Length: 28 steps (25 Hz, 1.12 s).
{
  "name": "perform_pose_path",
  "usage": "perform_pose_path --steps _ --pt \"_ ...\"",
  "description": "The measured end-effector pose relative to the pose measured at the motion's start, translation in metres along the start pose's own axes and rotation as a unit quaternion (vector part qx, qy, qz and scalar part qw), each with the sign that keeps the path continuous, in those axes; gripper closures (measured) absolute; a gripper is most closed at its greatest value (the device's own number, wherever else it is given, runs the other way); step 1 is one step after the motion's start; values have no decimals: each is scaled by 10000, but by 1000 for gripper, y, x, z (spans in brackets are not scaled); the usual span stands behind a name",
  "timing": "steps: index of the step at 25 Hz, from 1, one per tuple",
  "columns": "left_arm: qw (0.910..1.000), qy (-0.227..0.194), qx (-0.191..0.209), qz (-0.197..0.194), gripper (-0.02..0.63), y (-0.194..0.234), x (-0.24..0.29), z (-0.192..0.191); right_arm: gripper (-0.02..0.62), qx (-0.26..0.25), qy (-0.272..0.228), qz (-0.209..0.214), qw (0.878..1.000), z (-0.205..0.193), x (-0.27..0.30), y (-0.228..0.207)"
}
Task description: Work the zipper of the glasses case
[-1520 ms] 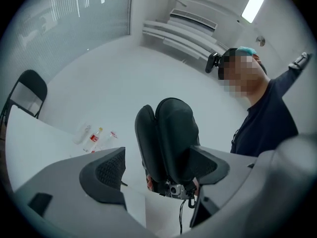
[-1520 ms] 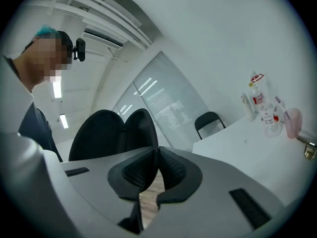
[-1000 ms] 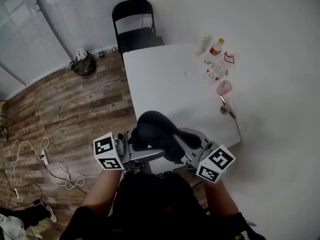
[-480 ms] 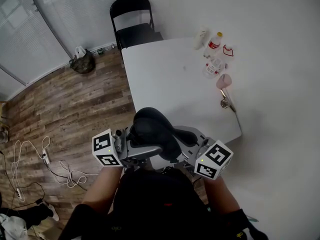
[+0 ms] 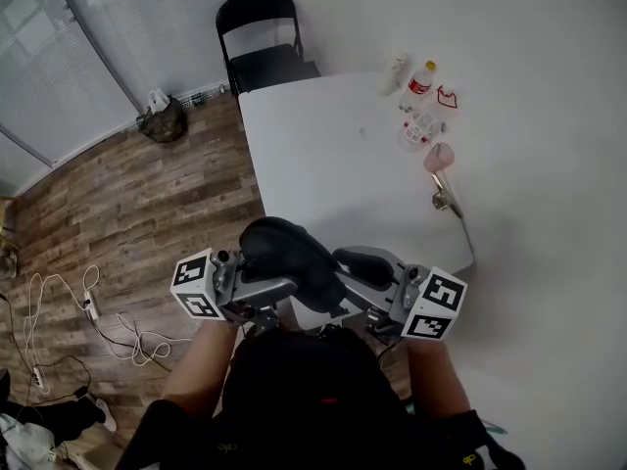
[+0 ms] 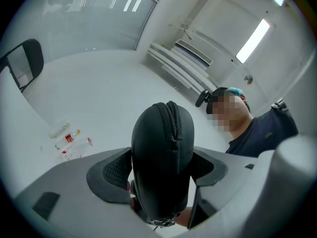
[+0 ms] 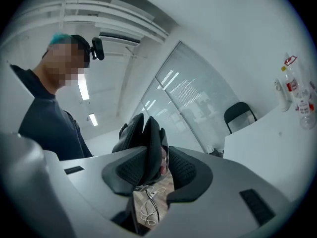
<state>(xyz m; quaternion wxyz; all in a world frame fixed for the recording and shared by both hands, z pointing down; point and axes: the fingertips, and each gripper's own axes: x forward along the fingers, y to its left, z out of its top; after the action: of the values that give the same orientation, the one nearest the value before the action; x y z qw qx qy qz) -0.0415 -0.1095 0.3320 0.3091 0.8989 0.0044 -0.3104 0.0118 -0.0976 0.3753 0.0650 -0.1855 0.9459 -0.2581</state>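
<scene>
The left gripper [image 6: 161,168] is clamping the case [image 6: 162,148] between its jaws, which have just been closing, with the zipper [image 6: 173,119] running over the case's far end. The right gripper [image 7: 157,168] is standing part open, its jaws having just been opening. The case's other end is sitting between them, touching one pad and clear of the other.

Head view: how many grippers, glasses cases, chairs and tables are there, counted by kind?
grippers: 2, left gripper and right gripper
glasses case: 1
chair: 1
table: 1
Total: 5
</scene>
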Motion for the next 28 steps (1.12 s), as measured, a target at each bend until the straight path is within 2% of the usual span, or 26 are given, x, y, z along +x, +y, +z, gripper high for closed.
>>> perform_pose_path --steps 5,7,10,14,18,21,24,28 --pt "9961 -775 -370 192 266 11 -18 22 466 628 -490 112 9968 5 -17 -5" --pt "9947 -869 -367 414 289 20 -25 26 466 721 -606 45 9955 6 -23 -9" --pt "9942 -851 -305 585 305 25 -31 28 456 791 -652 75 9947 5 -23 -8" --pt "9950 -791 -271 544 310 20 -27 24 341 890 -623 341 9935 -1 -13 3" --pt "9974 -511 -124 489 310 14 -16 12 289 1010 -389 528 9927 -15 4 10" --pt "9984 -282 12 492 311 8 -9 5 285 1201 -250 718 9899 -23 12 18" --pt "9985 -208 17 500 311 7 -5 2 286 1305 -161 733 9886 -27 15 22" --pt "9981 -230 2 576 310 13 -2 -1 332 1440 -332 683 9867 -24 10 16"
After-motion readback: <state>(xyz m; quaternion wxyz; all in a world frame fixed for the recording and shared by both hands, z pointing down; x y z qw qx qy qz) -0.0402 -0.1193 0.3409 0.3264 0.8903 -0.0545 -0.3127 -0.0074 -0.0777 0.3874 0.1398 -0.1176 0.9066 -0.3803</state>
